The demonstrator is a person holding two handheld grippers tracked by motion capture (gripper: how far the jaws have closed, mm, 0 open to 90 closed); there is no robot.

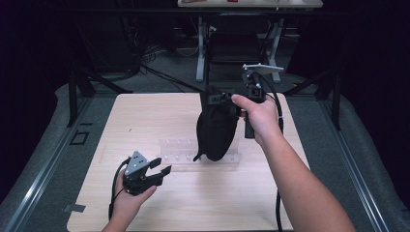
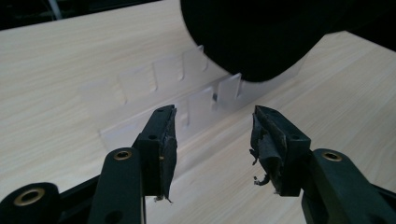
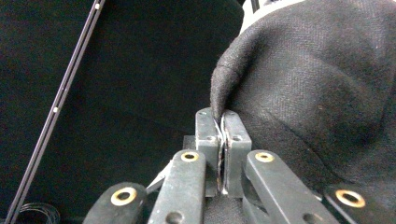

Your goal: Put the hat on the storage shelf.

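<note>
A black cloth pouch (image 1: 216, 126) hangs above the table, held up by its top edge. My right gripper (image 1: 215, 98) is shut on that edge; in the right gripper view the jaws pinch the black fabric (image 3: 308, 88) tightly (image 3: 222, 116). The pouch's bottom hangs just over a clear plastic divider tray (image 1: 180, 154) lying flat on the table. My left gripper (image 1: 160, 170) stands open low at the front left, with nothing between its fingers. In the left gripper view its jaws (image 2: 214, 130) point at the clear tray (image 2: 154, 88), with the pouch's rounded bottom (image 2: 261, 32) above it.
The light wooden table (image 1: 145, 116) has bare surface around the tray. Beyond its far edge stand a black chair (image 1: 234, 46) and a white-legged desk (image 1: 246, 5). Metal rails (image 1: 38, 174) run along the floor on both sides.
</note>
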